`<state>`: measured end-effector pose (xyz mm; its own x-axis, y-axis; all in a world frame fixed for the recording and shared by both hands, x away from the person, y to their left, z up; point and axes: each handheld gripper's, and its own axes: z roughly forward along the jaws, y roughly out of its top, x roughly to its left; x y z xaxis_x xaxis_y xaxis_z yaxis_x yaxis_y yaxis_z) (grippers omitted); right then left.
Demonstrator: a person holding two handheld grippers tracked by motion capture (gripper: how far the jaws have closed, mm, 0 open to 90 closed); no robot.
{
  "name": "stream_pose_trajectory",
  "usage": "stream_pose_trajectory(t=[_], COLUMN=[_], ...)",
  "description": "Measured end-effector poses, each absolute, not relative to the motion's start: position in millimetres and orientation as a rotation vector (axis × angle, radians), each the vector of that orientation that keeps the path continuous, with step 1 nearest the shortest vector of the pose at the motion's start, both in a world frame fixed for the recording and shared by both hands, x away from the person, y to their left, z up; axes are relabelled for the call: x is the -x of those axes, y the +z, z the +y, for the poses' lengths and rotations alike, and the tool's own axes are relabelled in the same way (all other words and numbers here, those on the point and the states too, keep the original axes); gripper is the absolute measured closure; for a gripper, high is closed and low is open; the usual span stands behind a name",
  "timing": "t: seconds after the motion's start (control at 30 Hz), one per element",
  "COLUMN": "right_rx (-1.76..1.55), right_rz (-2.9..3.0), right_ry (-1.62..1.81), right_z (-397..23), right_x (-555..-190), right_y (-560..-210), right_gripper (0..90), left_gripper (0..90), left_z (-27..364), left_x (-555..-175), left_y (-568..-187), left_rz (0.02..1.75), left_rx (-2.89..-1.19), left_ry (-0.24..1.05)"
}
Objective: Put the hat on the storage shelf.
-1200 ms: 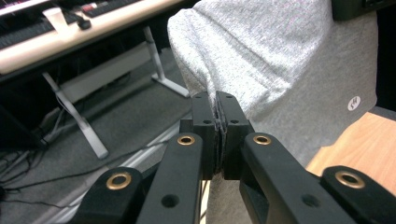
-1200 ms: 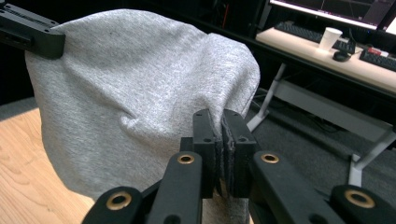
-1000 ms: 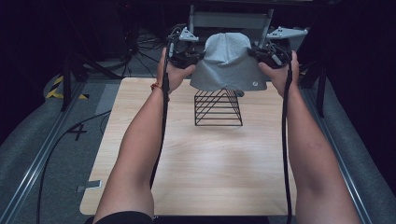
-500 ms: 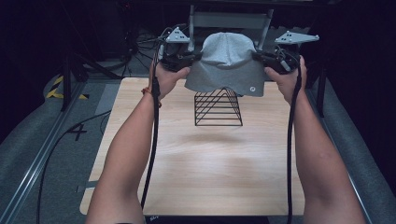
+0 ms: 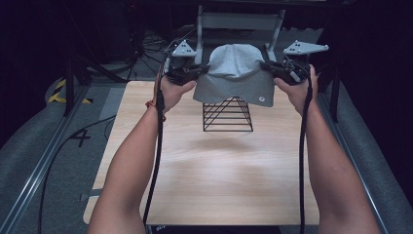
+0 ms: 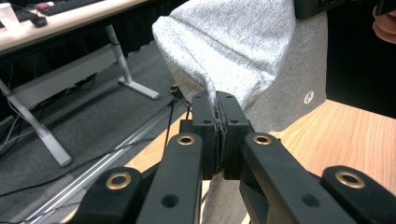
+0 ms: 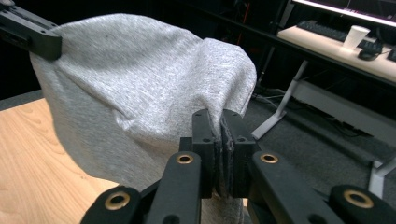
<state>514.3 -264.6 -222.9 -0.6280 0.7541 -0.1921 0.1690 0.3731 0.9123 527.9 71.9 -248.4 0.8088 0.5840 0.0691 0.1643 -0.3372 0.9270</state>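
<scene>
Raised higher since before, the grey hat (image 5: 235,73) is held above the wire rack (image 5: 227,113), pinched by the left tool (image 5: 200,70) and right tool (image 5: 267,67), forearms extended over the table (image 5: 214,170).

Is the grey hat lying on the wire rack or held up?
Held up. The grey hat hangs between left gripper and right gripper, above the wire rack.
</scene>
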Motion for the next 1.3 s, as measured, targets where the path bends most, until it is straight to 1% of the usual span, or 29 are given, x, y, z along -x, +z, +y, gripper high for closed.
stream_pose_trajectory(t=[0.27,0.47,0.63,1.3], right_rx=[-0.803,-0.819,-0.847,-0.923], right_rz=[2.073,2.109,2.130,2.248], right_ry=[1.226,1.230,1.236,1.163], right_z=[-264,-265,-268,-272], right_x=[-519,-522,-523,-521], right_y=[-248,-270,-287,-354], right_gripper=[85.3,85.3,85.3,85.4], left_gripper=[87.7,87.6,87.6,87.5], left_z=[63,59,61,62], left_x=[-537,-540,-538,-526], left_y=[-281,-304,-316,-367], left_rz=[0.590,0.601,0.605,0.590], left_rx=[-1.958,-1.970,-1.956,-2.013], left_ry=[0.455,0.428,0.406,0.367])
